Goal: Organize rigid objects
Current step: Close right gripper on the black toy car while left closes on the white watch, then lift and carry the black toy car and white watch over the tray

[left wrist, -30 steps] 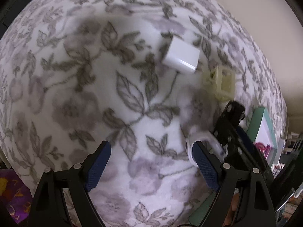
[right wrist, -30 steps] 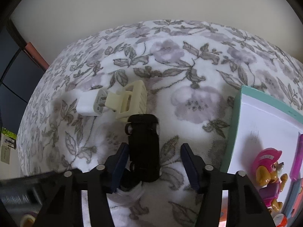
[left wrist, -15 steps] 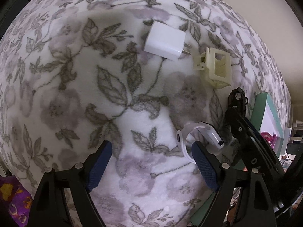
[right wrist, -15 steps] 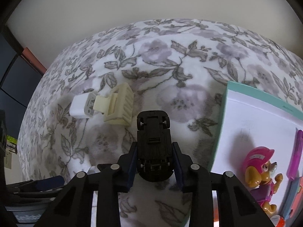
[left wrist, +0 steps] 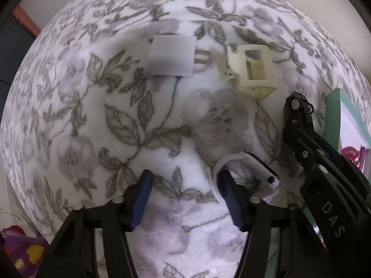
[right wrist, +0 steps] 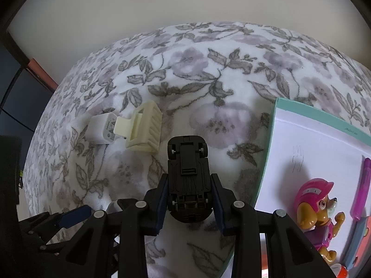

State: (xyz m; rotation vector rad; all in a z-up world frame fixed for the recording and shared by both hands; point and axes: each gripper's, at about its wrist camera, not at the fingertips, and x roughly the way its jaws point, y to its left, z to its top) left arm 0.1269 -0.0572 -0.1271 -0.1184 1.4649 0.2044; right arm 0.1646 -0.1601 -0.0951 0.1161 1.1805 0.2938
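My right gripper (right wrist: 189,199) is shut on a black toy car (right wrist: 187,176), held belly-up above the floral blanket; the car also shows in the left wrist view (left wrist: 298,113). My left gripper (left wrist: 184,199) is open and empty low over the blanket, its right finger beside a white smartwatch (left wrist: 250,171). A white charger plug (left wrist: 171,59) and a cream hair claw clip (left wrist: 251,69) lie side by side farther off; they also show in the right wrist view, the plug (right wrist: 100,128) and the clip (right wrist: 146,128).
A teal-edged white tray (right wrist: 308,143) lies at the right, holding a pink pup figure (right wrist: 317,210) and a magenta pen (right wrist: 361,187). The floral blanket (left wrist: 92,127) covers the surface. A cream wall stands behind, dark furniture at the left.
My right gripper closed on the black car and lifted it off the blanket. My left gripper narrowed its opening and shifted, with the plug and clip now more centred in its view.
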